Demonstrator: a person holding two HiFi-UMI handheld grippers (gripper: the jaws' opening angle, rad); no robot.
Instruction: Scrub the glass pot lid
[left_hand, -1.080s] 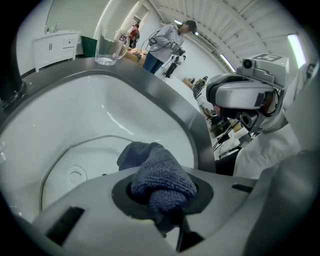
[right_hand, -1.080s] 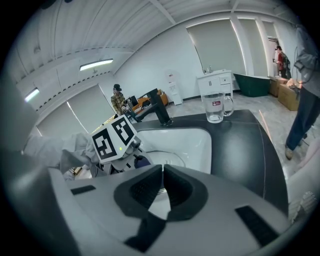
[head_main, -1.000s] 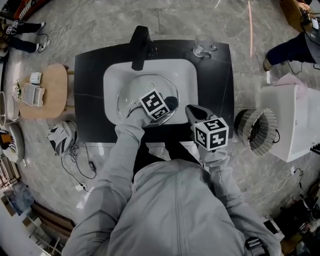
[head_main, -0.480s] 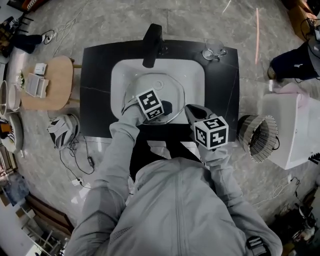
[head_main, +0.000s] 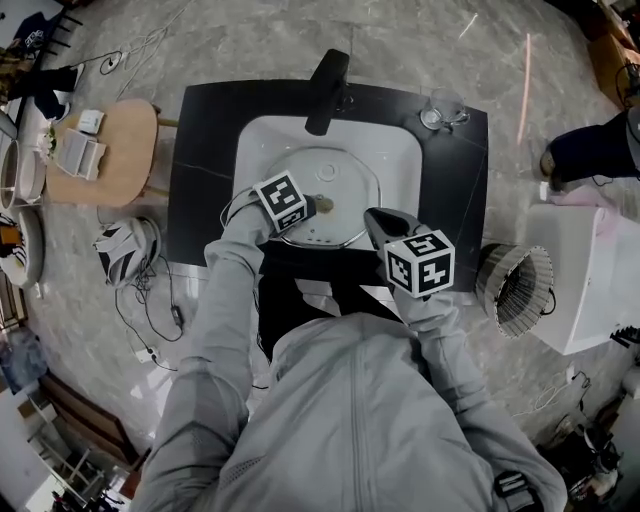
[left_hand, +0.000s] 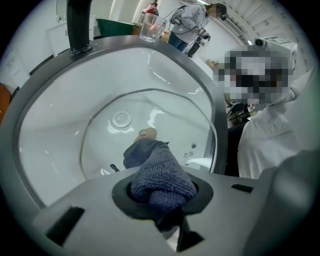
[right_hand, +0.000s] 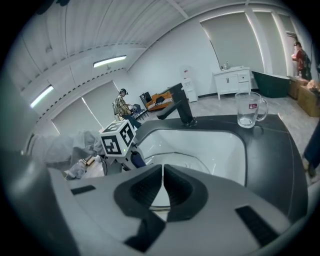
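Glass lid (head_main: 345, 180) lies in the sink (head_main: 400, 150), 12 o'clock from the operator. Left gripper (head_main: 312, 207) pinches a blue cloth (left_hand: 162, 175) at lid centre. Right gripper (right_hand: 163, 187), jaws pressed together, waits at 5 o'clock. Scrubbing appears under way; remaining area unclear.

Basin: we see the sink basin (head_main: 400, 150) set in the counter (head_main: 195, 150), with the faucet (head_main: 328, 78) at its far edge.
Lid: the glass pot lid (head_main: 350, 180) lies in the basin.
Left gripper (head_main: 318, 206): over the lid's near-left part, with the cloth (left_hand: 162, 177) between its jaws.
Right gripper (head_main: 378, 222): at the counter's near edge, right of the lid.
Mug (head_main: 443, 112): on the counter's far right corner.
Floor: round table (head_main: 120, 150) to the counter's left, wire basket (head_main: 515, 290) to its right.
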